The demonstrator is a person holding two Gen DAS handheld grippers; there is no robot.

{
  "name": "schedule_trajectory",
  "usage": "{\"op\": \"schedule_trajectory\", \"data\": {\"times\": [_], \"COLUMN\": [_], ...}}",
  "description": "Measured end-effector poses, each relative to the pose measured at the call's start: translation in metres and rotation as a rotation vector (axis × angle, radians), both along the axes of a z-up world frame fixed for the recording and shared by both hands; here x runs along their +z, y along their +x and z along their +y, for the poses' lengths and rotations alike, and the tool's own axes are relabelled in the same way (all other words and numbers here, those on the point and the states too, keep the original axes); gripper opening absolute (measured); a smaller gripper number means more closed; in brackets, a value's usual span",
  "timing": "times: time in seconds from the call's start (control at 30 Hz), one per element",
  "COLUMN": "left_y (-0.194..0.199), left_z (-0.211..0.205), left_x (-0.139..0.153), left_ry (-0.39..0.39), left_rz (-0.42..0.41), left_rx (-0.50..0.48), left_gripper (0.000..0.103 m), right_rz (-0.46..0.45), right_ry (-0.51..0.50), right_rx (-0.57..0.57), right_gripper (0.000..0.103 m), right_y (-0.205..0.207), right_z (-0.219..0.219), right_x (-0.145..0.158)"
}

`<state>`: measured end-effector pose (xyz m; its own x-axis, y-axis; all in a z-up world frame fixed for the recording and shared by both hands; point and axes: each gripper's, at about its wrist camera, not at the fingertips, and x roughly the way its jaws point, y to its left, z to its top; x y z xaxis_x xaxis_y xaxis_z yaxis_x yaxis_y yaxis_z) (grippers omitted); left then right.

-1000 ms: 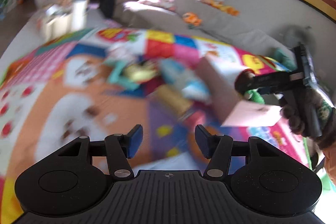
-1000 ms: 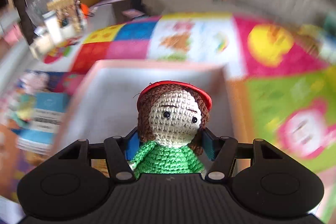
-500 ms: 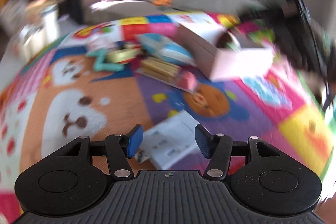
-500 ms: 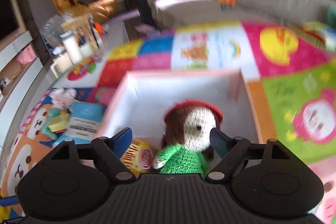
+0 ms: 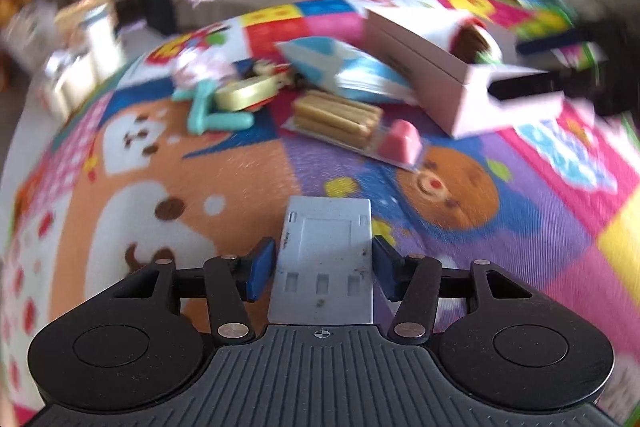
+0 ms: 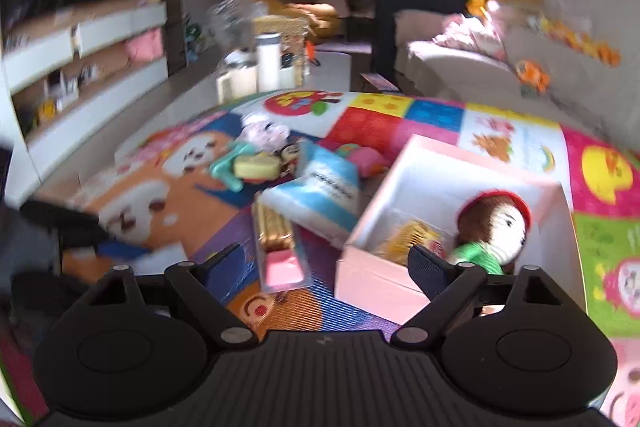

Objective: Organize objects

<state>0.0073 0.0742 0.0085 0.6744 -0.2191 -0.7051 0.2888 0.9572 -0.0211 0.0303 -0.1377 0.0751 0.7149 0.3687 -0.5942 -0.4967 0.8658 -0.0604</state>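
Note:
A grey flat plastic plate (image 5: 324,227) lies on the colourful play mat (image 5: 200,187). My left gripper (image 5: 322,259) straddles it; the jaws are closing, a blue pad close to each side edge, and I see no pressing. The crocheted doll (image 6: 492,227) with red cap and green top lies in the pink box (image 6: 384,287), beside a yellow packet (image 6: 412,239). My right gripper (image 6: 324,259) hovers left of the box, wide apart but closing, with nothing between its jaws. The left wrist view shows the doll (image 5: 474,43) blurred inside the box (image 5: 420,67).
A clear pack of biscuit sticks (image 6: 276,243) with a pink block lies left of the box. Behind it are a blue-and-white pouch (image 6: 324,195) and a teal and yellow toy (image 6: 236,167). Shelves (image 6: 80,67) stand left, a sofa (image 6: 460,67) behind the mat.
My right gripper let go of the doll, which now lies in the box, and drew back to the left. My left gripper sank onto the grey plate, which now sits between its pads.

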Motion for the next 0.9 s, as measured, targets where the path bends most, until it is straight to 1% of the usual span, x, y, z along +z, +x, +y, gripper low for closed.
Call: {"op": "schedule_trajectory", "data": {"times": [0.03, 0.1, 0.2, 0.27, 0.3, 0.37, 0.43, 0.47, 0.57, 0.63, 0.77, 0.9], "left_y": [0.0, -0.006, -0.014, -0.017, -0.017, -0.02, -0.023, -0.025, -0.029, -0.029, -0.031, -0.035], "left_z": [0.004, 0.008, 0.009, 0.011, 0.011, 0.009, 0.004, 0.003, 0.0, 0.0, -0.003, -0.009], "left_x": [0.0, -0.001, -0.003, -0.002, -0.002, -0.003, -0.004, -0.005, -0.006, -0.006, -0.007, -0.006], "left_ry": [-0.027, -0.06, -0.075, -0.09, -0.101, -0.097, -0.063, -0.05, -0.026, -0.027, -0.02, -0.022], "left_rz": [-0.003, -0.014, -0.026, -0.021, -0.017, -0.021, -0.035, -0.042, -0.058, -0.059, -0.072, -0.072], "left_rx": [0.017, 0.019, 0.022, 0.041, 0.055, 0.068, 0.064, 0.063, 0.064, 0.07, 0.09, 0.119], "left_gripper": [0.053, 0.053, 0.054, 0.054, 0.054, 0.054, 0.054, 0.054, 0.054, 0.054, 0.054, 0.053], "right_rz": [0.0, 0.027, 0.028, 0.016, 0.01, 0.019, 0.046, 0.056, 0.061, 0.08, 0.102, 0.153], "right_ry": [-0.022, -0.041, -0.079, -0.101, -0.115, -0.139, -0.149, -0.152, -0.145, -0.135, -0.115, -0.054], "right_rx": [0.02, 0.059, 0.072, 0.065, 0.055, 0.035, 0.018, 0.006, -0.008, 0.011, 0.02, 0.017], "right_gripper": [0.07, 0.063, 0.06, 0.06, 0.058, 0.052, 0.043, 0.042, 0.034, 0.024, 0.024, 0.024], "right_y": [-0.002, -0.001, 0.006, 0.014, 0.019, 0.032, 0.044, 0.048, 0.045, 0.034, 0.0, -0.037], "right_z": [0.008, 0.023, 0.048, 0.063, 0.071, 0.082, 0.088, 0.09, 0.085, 0.076, 0.05, 0.019], "right_x": [-0.003, -0.009, -0.02, -0.028, -0.033, -0.043, -0.052, -0.056, -0.057, -0.054, -0.052, -0.049]}}
